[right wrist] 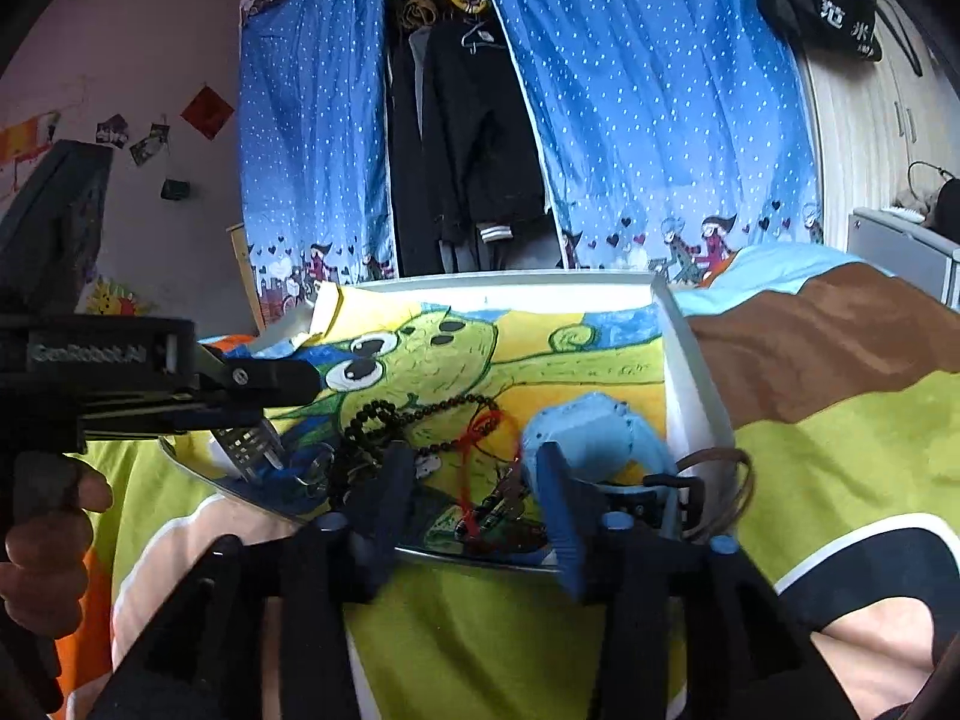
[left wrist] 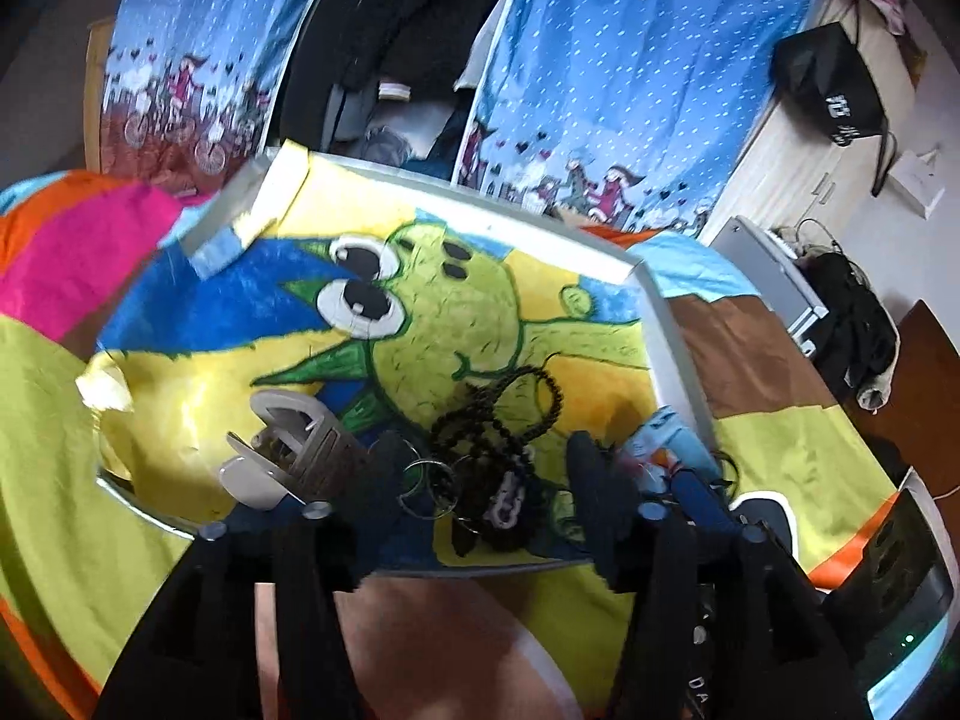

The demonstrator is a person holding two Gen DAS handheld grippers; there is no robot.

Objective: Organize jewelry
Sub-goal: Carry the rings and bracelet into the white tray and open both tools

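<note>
A white-rimmed tray lined with a green cartoon drawing lies on a bedspread. In it lie a black bead necklace, a grey hair claw, metal rings and a blue watch. My left gripper stands open over the beads and rings, holding nothing. In the right wrist view, my right gripper is open at the tray's near edge, with a red string between its fingers. The blue watch is just to its right and the beads to its left. The left gripper reaches in from the left above the hair claw.
A brown cord loop hangs over the tray's right corner. A hand holds the left gripper's handle. The multicoloured bedspread surrounds the tray. Blue dotted curtains and hanging dark clothes stand behind. A black bag hangs at the right.
</note>
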